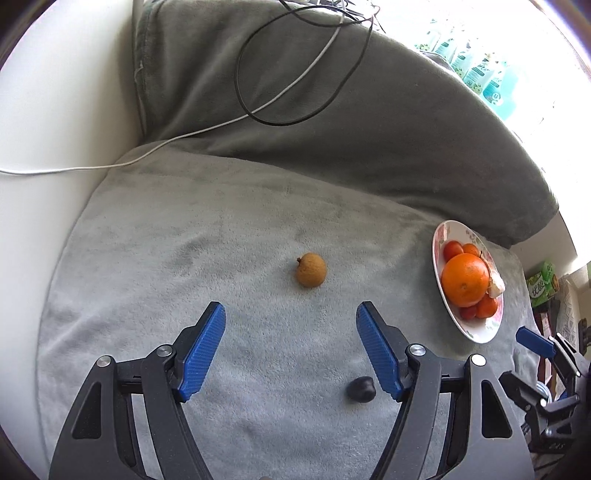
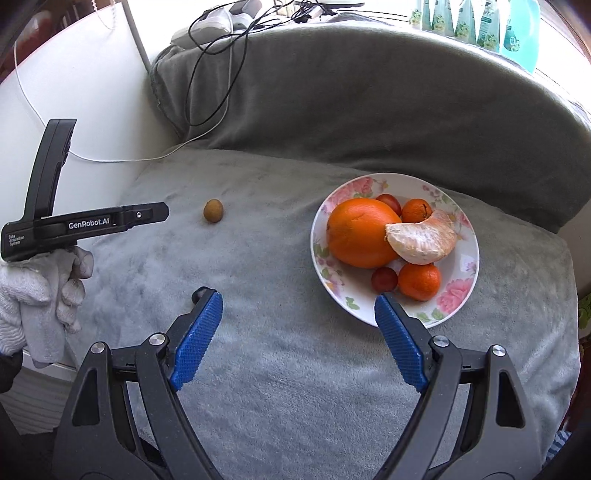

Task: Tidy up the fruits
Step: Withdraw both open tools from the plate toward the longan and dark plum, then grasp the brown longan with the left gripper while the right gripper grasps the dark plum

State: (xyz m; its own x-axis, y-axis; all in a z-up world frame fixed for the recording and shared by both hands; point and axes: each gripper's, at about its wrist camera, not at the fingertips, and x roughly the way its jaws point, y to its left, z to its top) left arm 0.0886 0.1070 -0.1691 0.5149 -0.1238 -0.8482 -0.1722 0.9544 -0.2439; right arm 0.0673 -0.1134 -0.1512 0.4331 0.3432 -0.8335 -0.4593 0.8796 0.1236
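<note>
A small brown longan (image 1: 311, 275) lies on the grey blanket (image 1: 221, 258), just ahead of my open, empty left gripper (image 1: 291, 317); it also shows in the right wrist view (image 2: 213, 211). A small dark fruit (image 1: 361, 388) lies by the left gripper's right finger. A floral plate (image 2: 461, 266) holds a large orange (image 2: 358, 232), a peeled citrus segment (image 2: 421, 240), two small tangerines and two dark red fruits. The plate also shows in the left wrist view (image 1: 441, 240). My right gripper (image 2: 299, 306) is open and empty, at the plate's near rim.
A grey cushion (image 2: 369, 103) rises behind the blanket. Black and white cables (image 1: 295, 74) lie over it. A white surface (image 1: 55, 129) is at the left. Bottles (image 2: 480, 22) stand at the back right. The gloved hand holding the left gripper (image 2: 44, 288) is at the left.
</note>
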